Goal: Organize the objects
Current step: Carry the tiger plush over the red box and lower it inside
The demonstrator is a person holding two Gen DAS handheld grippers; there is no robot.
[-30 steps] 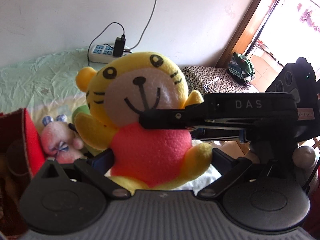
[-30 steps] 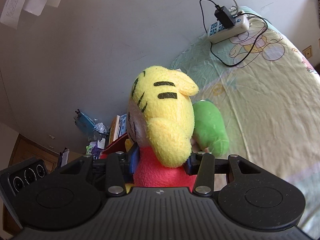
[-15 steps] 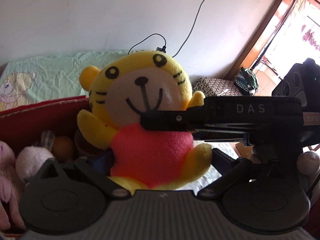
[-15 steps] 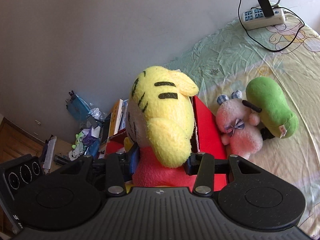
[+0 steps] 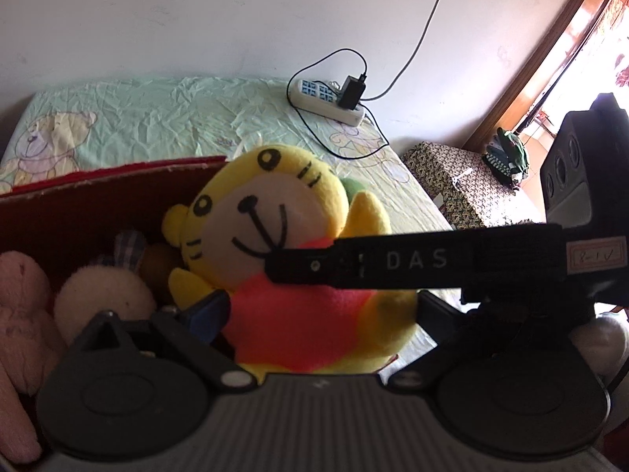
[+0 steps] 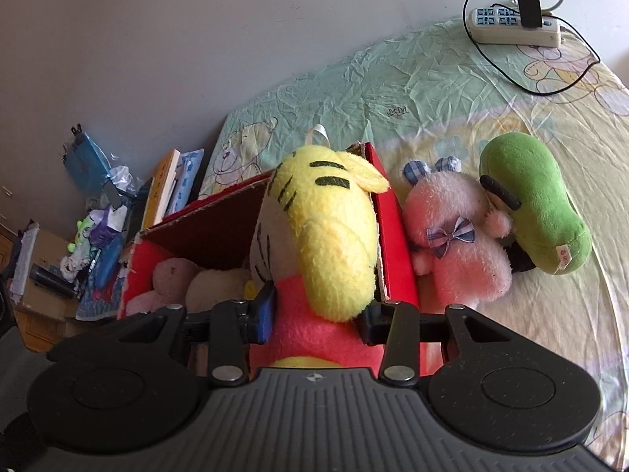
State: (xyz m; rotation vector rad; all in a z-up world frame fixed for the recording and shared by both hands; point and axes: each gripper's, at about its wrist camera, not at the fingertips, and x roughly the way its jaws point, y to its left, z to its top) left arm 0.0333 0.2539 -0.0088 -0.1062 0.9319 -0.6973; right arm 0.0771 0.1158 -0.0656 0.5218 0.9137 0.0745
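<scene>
Both grippers have carried the tiger plush [image 6: 326,251] from over the bedsheet [image 6: 452,90] to the red box [image 6: 397,244]. Right gripper [image 6: 314,320] and left gripper [image 5: 318,314] clamp its red body, the right jaws having just tightened. You should lower it past the box rim among the toys before letting go.

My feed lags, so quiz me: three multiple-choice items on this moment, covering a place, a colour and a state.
1. Where does the pink plush lie?
A. On the bed beside the red box
B. Inside the box
C. On the floor

2. What colour is the tiger's belly?
A. Blue
B. Red
C. White

3. What are the right tongs doing?
A. Hanging open and empty
B. Gripping the power strip
C. Clamping the tiger

Key: 1 A, it rests on the sheet against the box's outer wall; 2 B, both views show a red belly; 3 C, the pads squeeze the tiger's body.
</scene>
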